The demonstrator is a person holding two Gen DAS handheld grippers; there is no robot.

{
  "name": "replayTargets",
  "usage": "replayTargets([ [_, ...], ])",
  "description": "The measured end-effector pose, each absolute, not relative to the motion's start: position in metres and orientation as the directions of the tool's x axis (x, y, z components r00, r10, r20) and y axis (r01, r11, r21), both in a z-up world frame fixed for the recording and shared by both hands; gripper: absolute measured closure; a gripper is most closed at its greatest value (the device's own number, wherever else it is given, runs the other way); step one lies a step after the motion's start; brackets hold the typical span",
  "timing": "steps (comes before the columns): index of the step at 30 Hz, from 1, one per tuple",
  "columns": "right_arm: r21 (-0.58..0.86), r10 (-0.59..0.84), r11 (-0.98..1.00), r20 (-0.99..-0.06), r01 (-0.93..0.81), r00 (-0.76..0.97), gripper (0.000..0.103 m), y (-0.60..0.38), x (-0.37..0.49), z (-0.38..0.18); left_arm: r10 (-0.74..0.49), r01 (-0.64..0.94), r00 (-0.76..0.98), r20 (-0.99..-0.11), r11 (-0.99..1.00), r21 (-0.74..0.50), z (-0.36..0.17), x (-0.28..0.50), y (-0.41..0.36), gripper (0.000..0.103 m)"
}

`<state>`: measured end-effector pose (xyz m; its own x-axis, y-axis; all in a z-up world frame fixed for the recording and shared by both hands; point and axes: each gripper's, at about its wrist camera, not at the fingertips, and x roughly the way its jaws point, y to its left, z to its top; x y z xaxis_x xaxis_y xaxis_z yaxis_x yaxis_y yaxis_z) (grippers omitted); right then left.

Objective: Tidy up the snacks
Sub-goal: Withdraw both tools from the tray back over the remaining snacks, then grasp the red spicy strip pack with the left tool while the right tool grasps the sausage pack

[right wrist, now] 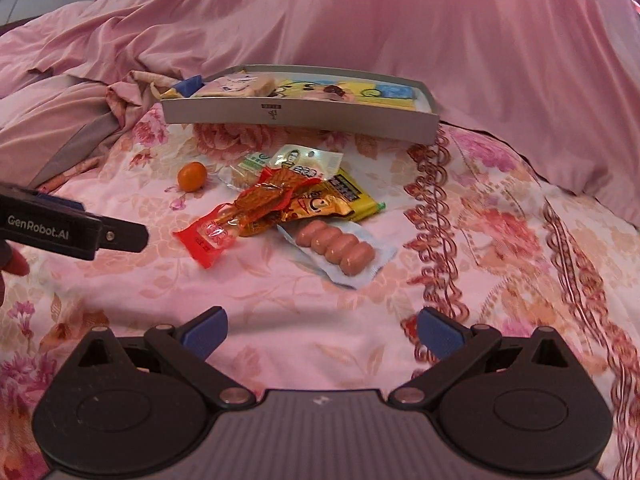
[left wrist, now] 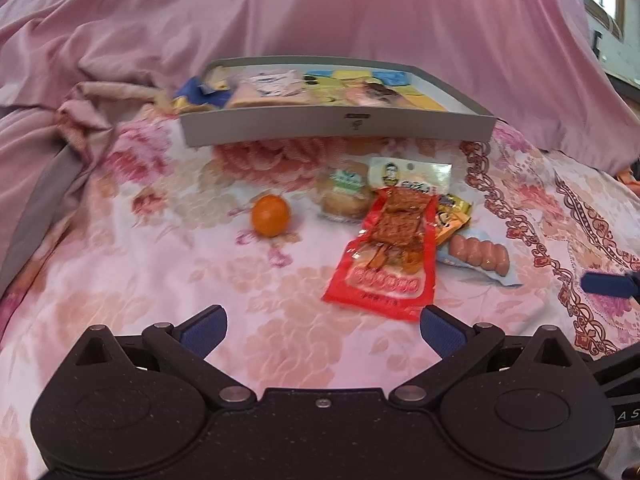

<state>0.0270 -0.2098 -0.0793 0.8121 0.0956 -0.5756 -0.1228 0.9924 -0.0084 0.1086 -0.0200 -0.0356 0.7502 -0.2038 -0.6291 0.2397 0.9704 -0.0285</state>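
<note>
Snacks lie on a floral bed, all placed here against the grey tray. Left wrist view: the left gripper has its fingers apart and empty; in front of the tray sit an orange, a red packet and sausages, with more packets inside the tray.

Right wrist view: the right gripper also has its fingers apart, holding nothing. The tray lies beyond the orange, red packet, sausages and a yellow packet.
</note>
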Motion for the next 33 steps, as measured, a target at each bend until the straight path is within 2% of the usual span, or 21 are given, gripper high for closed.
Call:
replayTargets([
  [12, -0.062, 0.231, 0.944, -0.577, -0.324, 0.784, 0.0, -0.226, 0.079, -0.078, -0.327, 0.414, 0.715, -0.618, 0.91, -0.003, -0.037, 0.167, -0.062, 0.001],
  [19, -0.114, 0.279, 0.893, -0.617, -0.435, 0.735, 0.0, -0.23, 0.114, -0.085, -0.354, 0.474, 0.66, -0.662, 0.88, 0.002, -0.048, 0.199, -0.077, 0.001],
  [28, -0.069, 0.339, 0.864, -0.653, -0.499, 0.677, 0.0, -0.239, 0.147, -0.099, -0.365, 0.484, 0.605, -0.708, 0.875, -0.037, -0.052, 0.221, -0.082, 0.001],
  [33, -0.042, 0.356, 0.864, -0.653, -0.501, 0.669, 0.001, -0.239, 0.151, -0.101, -0.378, 0.501, 0.575, -0.726, 0.864, -0.052, -0.052, 0.226, -0.083, 0.014],
])
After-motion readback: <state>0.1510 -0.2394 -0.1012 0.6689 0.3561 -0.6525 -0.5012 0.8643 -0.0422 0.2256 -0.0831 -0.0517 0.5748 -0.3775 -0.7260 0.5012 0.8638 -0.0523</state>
